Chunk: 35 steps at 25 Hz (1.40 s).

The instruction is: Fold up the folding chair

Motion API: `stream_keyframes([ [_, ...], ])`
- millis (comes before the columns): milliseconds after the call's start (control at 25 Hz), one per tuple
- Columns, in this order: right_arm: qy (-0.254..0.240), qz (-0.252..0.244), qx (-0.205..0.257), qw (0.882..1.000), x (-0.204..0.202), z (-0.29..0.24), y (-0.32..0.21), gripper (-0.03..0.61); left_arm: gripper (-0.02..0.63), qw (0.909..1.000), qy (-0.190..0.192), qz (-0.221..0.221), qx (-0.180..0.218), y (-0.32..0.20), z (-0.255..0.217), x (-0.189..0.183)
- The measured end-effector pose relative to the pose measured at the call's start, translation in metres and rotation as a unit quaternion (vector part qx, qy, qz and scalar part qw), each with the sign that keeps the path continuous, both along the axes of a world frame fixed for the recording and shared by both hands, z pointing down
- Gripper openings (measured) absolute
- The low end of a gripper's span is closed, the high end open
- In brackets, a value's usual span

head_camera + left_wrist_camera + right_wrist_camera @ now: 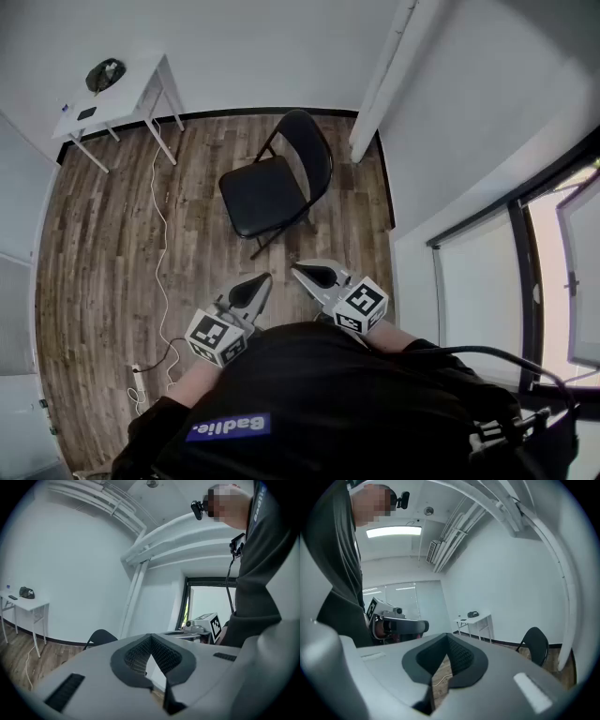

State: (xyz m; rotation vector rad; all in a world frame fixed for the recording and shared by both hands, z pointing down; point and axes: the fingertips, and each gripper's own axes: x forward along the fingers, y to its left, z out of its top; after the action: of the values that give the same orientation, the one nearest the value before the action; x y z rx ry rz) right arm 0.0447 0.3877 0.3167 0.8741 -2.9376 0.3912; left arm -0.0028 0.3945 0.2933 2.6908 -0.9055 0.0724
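Indoors, a black folding chair [274, 187] stands unfolded and upright on a wooden floor [103, 253], well ahead of a person [319, 403] who holds a gripper in each hand. Seen from the head camera, the chair's seat lies flat and reaches toward the lower left of the picture. Its rounded backrest rises at the upper right, close to a white column [380, 89], so the chair faces down and to the left across the room, its legs splayed beneath it.

The left gripper [255, 286] and the right gripper [309, 272] hover side by side near the person's body, both aimed roughly level toward the chair and well apart from it. In the left gripper view the jaws of the left gripper [150, 644] are pressed together with nothing between them, and the chair [101, 637] shows beyond them to the left. In the right gripper view the right gripper [447, 644] is likewise closed and empty, with the chair [534, 644] off to the right.

A white table [112, 94] stands against the far wall, and a white cable [159, 234] trails across the floor.
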Motion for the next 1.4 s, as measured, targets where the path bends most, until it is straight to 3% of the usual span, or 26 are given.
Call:
stream_keyframes([
  [800, -0.009, -0.006, -0.018, 1.0, 0.011, 0.006, -0.014, -0.002, 0.002, 0.9999, 0.0, -0.012, -0.011, -0.012, 0.005, 0.009],
  [1400, -0.01, -0.054, -0.029, 0.998, 0.067, 0.016, -0.035, -0.002, 0.002, 0.9991, -0.005, -0.039, -0.013, -0.038, 0.008, 0.07],
])
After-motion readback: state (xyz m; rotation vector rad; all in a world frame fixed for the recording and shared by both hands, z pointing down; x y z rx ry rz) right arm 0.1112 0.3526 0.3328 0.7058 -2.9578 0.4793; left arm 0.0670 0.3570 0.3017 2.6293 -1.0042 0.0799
